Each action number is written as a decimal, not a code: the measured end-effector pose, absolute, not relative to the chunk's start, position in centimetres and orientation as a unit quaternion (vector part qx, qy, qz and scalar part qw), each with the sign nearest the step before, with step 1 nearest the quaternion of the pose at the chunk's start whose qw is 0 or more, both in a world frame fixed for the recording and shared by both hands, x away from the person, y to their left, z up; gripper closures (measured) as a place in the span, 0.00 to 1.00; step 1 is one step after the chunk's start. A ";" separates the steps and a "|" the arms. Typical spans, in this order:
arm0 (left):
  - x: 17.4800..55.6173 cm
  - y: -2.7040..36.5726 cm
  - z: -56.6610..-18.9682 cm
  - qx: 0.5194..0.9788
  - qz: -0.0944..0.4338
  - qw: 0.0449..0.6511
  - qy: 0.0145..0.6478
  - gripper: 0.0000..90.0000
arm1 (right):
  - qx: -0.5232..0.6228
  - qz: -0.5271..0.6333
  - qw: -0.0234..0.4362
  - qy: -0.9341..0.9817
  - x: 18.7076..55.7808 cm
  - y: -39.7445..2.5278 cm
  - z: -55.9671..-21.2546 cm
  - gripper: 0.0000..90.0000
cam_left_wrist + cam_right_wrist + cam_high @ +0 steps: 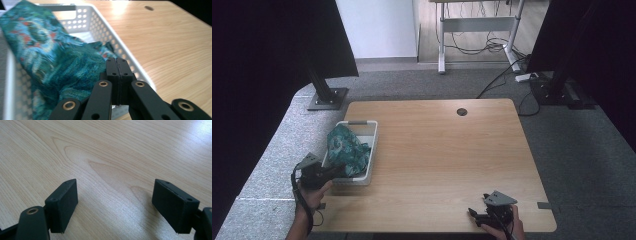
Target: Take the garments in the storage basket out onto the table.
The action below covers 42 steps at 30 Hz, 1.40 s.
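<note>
Cloth (347,149) in basket (373,150), apparently at table (452,155) left edge.

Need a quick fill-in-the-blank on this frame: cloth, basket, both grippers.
1. The teal patterned cloth lies in the white ____.
2. The left gripper has its jaws ____.
3. The right gripper has its jaws ____, nothing between them.
4. The basket stands near the table's ____ edge.

Missing words: basket; shut; open; left

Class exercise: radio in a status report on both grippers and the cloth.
Left gripper shut, at teal cloth in white basket; grip on cloth unclear. Right gripper open over bare table. Nothing in the way.
</note>
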<state>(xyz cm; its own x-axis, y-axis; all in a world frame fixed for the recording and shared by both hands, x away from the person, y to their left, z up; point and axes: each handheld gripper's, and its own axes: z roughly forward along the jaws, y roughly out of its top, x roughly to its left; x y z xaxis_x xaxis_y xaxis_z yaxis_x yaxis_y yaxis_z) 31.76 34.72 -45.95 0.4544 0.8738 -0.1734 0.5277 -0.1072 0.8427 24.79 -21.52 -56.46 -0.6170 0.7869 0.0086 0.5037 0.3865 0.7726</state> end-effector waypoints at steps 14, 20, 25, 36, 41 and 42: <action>31.4 31.7 -44.7 0.728 0.172 0.487 0.450 0.99 | 0.397 0.386 0.184 0.812 24.8 -21.5 -56.5 0.23; 31.2 30.1 -44.6 0.732 0.158 0.499 0.435 0.99 | 0.397 0.386 0.184 0.812 24.8 -21.5 -56.5 0.23; 31.0 28.8 -44.7 0.739 0.150 0.502 0.424 0.99 | 0.397 0.386 0.183 0.812 24.8 -21.5 -56.5 0.23; 31.4 26.1 -46.3 0.755 0.128 0.495 0.411 0.98 | 0.397 0.386 0.183 0.812 24.8 -21.6 -56.5 0.23; 31.5 26.2 -46.6 0.758 0.129 0.486 0.415 0.96 | 0.396 0.386 0.183 0.813 24.8 -21.6 -56.5 0.23; 31.5 26.2 -46.7 0.760 0.131 0.483 0.415 0.95 | 0.396 0.386 0.183 0.813 24.8 -21.6 -56.5 0.23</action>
<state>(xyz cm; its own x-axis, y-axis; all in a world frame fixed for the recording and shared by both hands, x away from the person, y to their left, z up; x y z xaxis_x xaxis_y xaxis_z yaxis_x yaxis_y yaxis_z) 31.47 26.16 -46.66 0.6219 0.7567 -0.2014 0.5031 -0.1890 0.8433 24.78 -21.56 -56.47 -0.6187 0.7856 0.0080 0.5024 0.3878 0.7728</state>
